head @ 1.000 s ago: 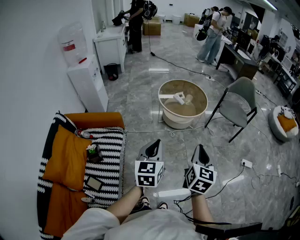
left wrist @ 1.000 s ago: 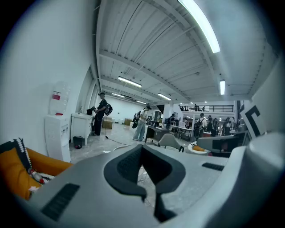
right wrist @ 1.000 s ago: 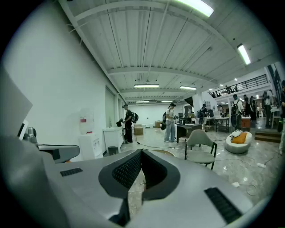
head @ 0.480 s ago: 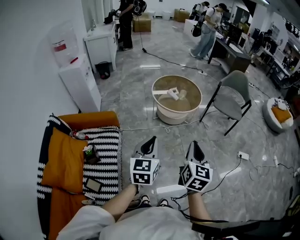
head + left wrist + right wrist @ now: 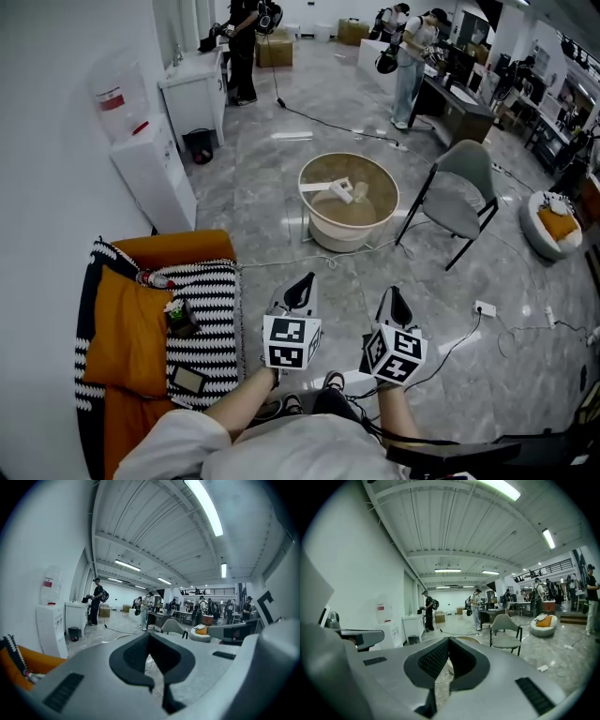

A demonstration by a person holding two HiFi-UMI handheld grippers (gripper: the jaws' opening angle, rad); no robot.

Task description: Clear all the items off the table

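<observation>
On your left, the orange sofa (image 5: 127, 328) and its striped blanket (image 5: 211, 323) have barely moved in the head view over the last second. What has changed is small: the whole scene has drifted a little to the left in the picture. Your left gripper (image 5: 303, 289) sits in the same low spot in front of you, jaws pressed together with nothing between them. Just to its right, one shoe (image 5: 333, 382) now shows further forward than before, so you are probably taking a step. Beyond it, the round table (image 5: 349, 239) has shifted slightly left but looks no larger, and the white items (image 5: 337, 187) lie on it untouched, well apart from both grippers. Your right gripper (image 5: 397, 302) is likewise closed and empty and has hardly moved. The grey chair (image 5: 464, 187) stands just beside the table on the right. Nothing is cleared yet, and this is the approach. You need to close in on the table and spread a pair of jaws before any pick.
</observation>
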